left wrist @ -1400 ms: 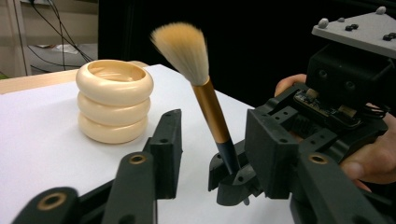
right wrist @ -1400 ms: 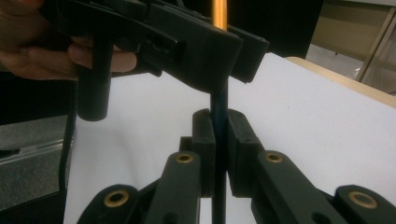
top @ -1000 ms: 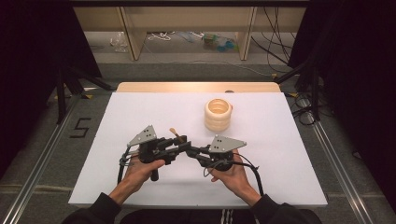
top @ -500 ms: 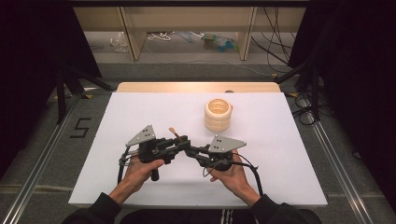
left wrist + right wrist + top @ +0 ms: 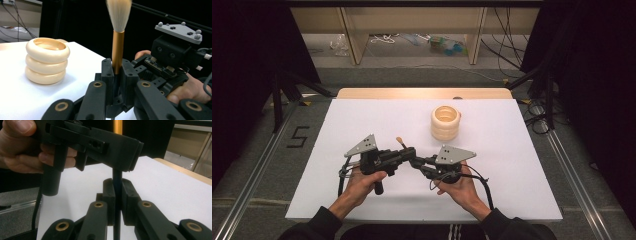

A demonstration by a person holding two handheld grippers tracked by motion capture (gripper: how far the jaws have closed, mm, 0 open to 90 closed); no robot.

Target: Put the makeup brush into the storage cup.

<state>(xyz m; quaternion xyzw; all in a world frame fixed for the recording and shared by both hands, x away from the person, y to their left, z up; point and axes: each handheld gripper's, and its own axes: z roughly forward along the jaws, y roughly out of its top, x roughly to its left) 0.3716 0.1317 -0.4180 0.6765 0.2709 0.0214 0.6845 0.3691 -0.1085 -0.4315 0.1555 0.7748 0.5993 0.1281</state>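
Holding one brush [image 5: 117, 37] between them above the white surface [image 5: 362, 120], both grippers are clamped on it: the left gripper [image 5: 117, 75] at the gold ferrule, the right gripper [image 5: 117, 192] on the dark handle. Risk: any opposed pull or twist could bend or snap the handle. Releasing both would drop it. The ring stack [image 5: 47, 60] stands well apart.

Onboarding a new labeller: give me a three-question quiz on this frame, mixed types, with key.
1. True or false: the left gripper and right gripper both clamp the same brush.
2. The cream ring stack holds how many rings? A two, B three, C five.
3. Fill in: the brush's bristles point ____ in the left gripper view.

Key: 1 true; 2 B; 3 up.
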